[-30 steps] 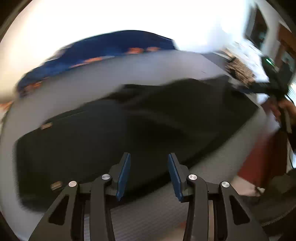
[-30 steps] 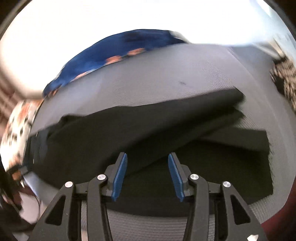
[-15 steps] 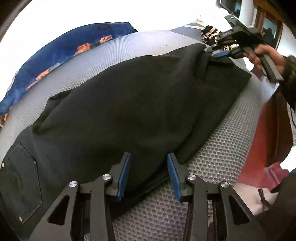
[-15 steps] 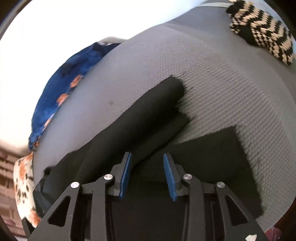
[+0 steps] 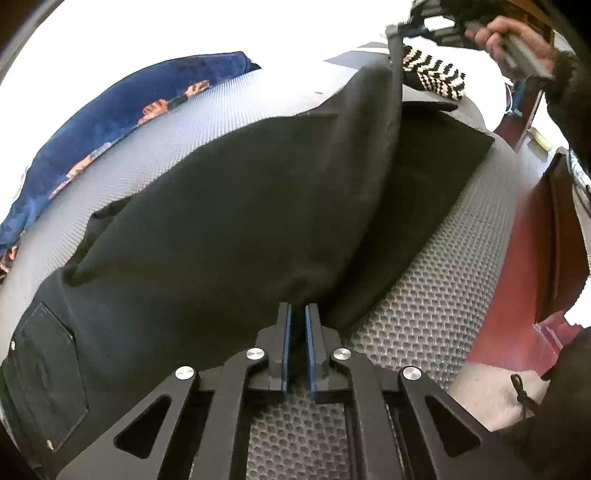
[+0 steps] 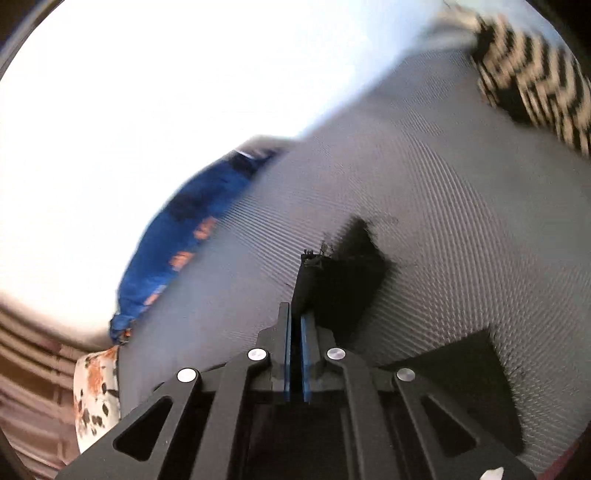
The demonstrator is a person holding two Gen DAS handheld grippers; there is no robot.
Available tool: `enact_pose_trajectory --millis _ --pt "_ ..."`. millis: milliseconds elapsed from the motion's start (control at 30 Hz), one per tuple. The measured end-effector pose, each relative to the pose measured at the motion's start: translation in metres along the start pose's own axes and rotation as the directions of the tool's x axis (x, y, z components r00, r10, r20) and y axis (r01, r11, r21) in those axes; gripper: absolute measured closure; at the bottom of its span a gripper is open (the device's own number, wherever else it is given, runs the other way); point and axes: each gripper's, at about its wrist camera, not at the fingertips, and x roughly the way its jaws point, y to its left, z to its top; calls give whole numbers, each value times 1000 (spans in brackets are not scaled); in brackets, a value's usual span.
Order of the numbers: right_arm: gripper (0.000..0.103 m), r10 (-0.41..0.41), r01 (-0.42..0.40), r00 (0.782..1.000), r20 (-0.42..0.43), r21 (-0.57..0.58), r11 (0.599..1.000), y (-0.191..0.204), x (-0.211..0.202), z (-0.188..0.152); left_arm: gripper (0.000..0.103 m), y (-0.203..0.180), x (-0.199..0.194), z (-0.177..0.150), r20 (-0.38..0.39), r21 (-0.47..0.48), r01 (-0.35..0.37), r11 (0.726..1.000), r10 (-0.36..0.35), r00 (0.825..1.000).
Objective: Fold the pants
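Note:
Black pants [image 5: 229,229] lie on a grey mesh-textured surface [image 5: 436,302], waist and back pocket at the left. My left gripper [image 5: 298,308] is shut on the pants' near edge around mid-length, and the cloth bunches up from it. My right gripper [image 5: 400,31] shows at the far top right, shut on the upper leg's hem and holding it lifted. In the right wrist view the right gripper [image 6: 296,314] pinches the frayed black hem [image 6: 314,273]. The lower leg's end [image 6: 469,365] lies flat on the surface.
A blue cloth with orange print [image 5: 110,122] lies along the surface's far edge. A black-and-white zigzag knit [image 5: 436,74] sits at the far right end. A red-brown floor [image 5: 528,258] lies beyond the surface's right edge.
Both grippers have closed on the pants. The right one has raised the upper leg's hem, and the left one has pinched the near edge.

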Motion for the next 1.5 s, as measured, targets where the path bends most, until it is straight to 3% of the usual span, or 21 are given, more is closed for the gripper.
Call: enact_pose_trajectory --millis 133,267,467,667,833,967,1100,1233,1333,1500 --pt "98 23 -22 1000 13 -69 997 40 -27 6 99 6 -7 4 17 -25 7 1000 -7 1000" --pt "99 3 0 999 33 -99 995 51 -40 10 99 11 -13 5 40 -49 8 999 -6 999" --pt "98 13 -13 1000 0 -96 995 68 -30 29 99 19 -15 9 48 -81 3 997 1 999" --pt "98 98 -94 995 19 -169 981 119 -29 43 99 28 -24 11 76 -119 -8 993 17 997" --pt "99 97 -88 995 36 -190 978 132 -35 44 99 31 -26 12 89 -117 -9 993 19 996" --pt "99 65 -56 996 61 -145 988 104 -55 31 99 28 -22 11 86 -98 21 995 -12 996" --pt "99 -29 32 995 93 -28 999 40 -78 3 99 23 -16 7 72 -77 46 996 -41 997" --pt "99 -165 160 986 21 153 975 -50 -73 -48 99 14 -6 2 37 -30 47 998 -46 998" --pt "99 -198 200 980 -35 261 944 -98 -56 -77 99 7 -2 0 23 2 36 999 -36 999" --pt "100 -209 211 977 -38 287 934 -116 -45 -93 99 9 -3 2 19 1 46 999 -46 999"
